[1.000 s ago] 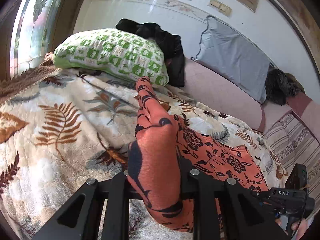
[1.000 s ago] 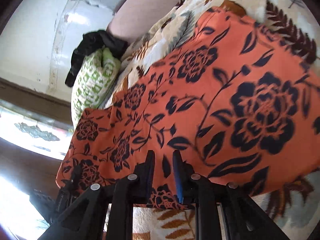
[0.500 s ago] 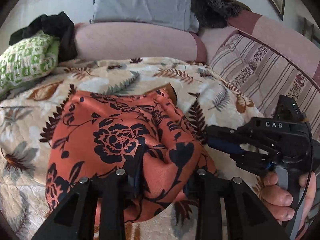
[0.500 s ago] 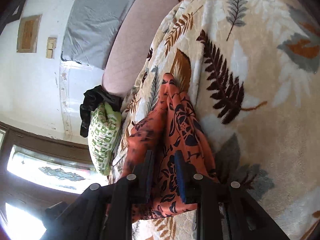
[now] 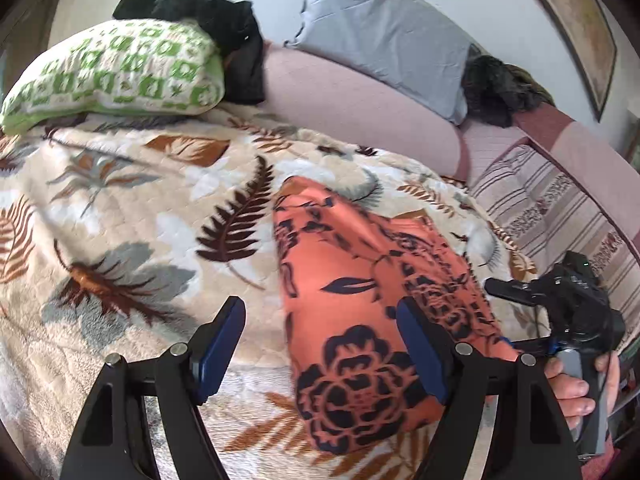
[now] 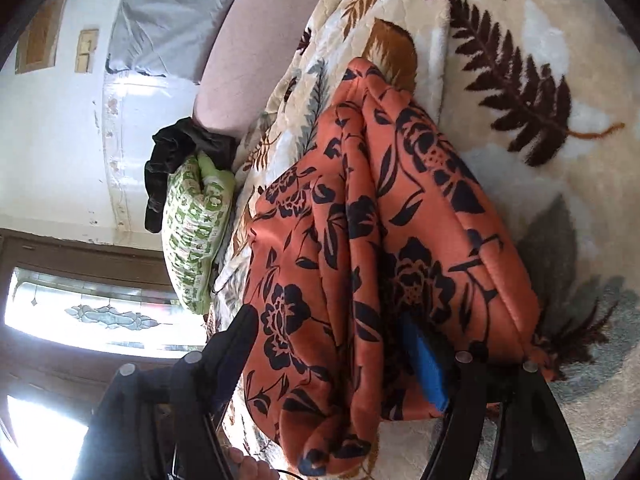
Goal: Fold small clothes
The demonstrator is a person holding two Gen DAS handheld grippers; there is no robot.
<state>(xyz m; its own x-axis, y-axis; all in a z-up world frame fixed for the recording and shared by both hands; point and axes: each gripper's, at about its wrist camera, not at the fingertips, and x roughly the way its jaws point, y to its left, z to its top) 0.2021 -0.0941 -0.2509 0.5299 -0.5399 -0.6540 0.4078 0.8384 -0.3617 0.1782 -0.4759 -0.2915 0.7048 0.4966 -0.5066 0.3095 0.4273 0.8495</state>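
Letting go: both grippers have just been opening their jaws, and the orange flowered garment (image 5: 360, 320) is dropped onto the leaf-print blanket (image 5: 120, 240), bunched into a long narrow bundle.
Progress: looks like one fold is in, going by the doubled layers in the right wrist view. Not neat yet though; the edges are puffy and rolled, so I'd guess at least one more fold plus some flattening is left.
Left gripper (image 5: 320, 344): jaws spread wide, holding nothing. The near end of the garment lies in the gap, right up against the right-hand blue pad (image 5: 420, 352), well clear of the other one.
Right gripper (image 6: 332, 352): also spread wide. Cloth fills the space between the jaws and drapes over the blue pad (image 6: 424, 368), but nothing is pinched as far as I can tell.
Where the garment is: on the blanket toward the striped side of the bed, well apart from the green-and-white pillow (image 5: 116, 68).
Other stuff: a hand (image 5: 576, 384) on the right gripper's handle shows at the edge of the left view.
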